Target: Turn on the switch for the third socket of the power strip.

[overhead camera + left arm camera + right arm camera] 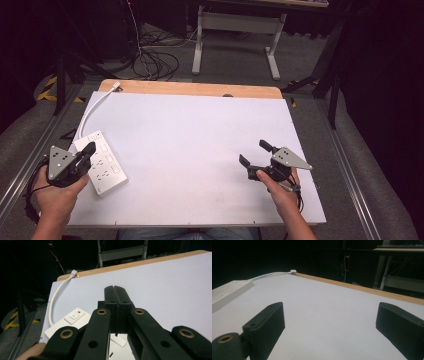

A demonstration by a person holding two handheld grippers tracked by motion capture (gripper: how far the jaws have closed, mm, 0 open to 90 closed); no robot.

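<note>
A flat white rectangular plastic power strip [103,163] lies on the near-left part of the table, turned at an angle, its long side running from far-left to near-right. In the left claw view its end carries a white rocker switch [74,315] with a small red light beside it. From that far end a white cable [92,111] curves away along the left edge of the table to a white plug [116,86] that lies at the far-left corner, on the bare wooden strip.

The left claw [90,149] is held in the person's left hand [54,192] right over the near-left edge of the power strip, pointing toward the far right. Its two black jaws are pressed together with nothing between them; in its own view they meet along a thin seam, above the strip's face. Whether the tips touch the strip I cannot tell.

The right claw [255,153] is well apart from the strip, over the near-right part of the table, held in the right hand [280,190]. Its jaws stand wide open and hold nothing; between them shows bare white surface.

The table [200,145] has a matte white top with a light wooden border [200,89] along the far side. Beyond it are a grey carpeted floor [235,65], black cables [155,62] and a white metal table frame [237,30].
</note>
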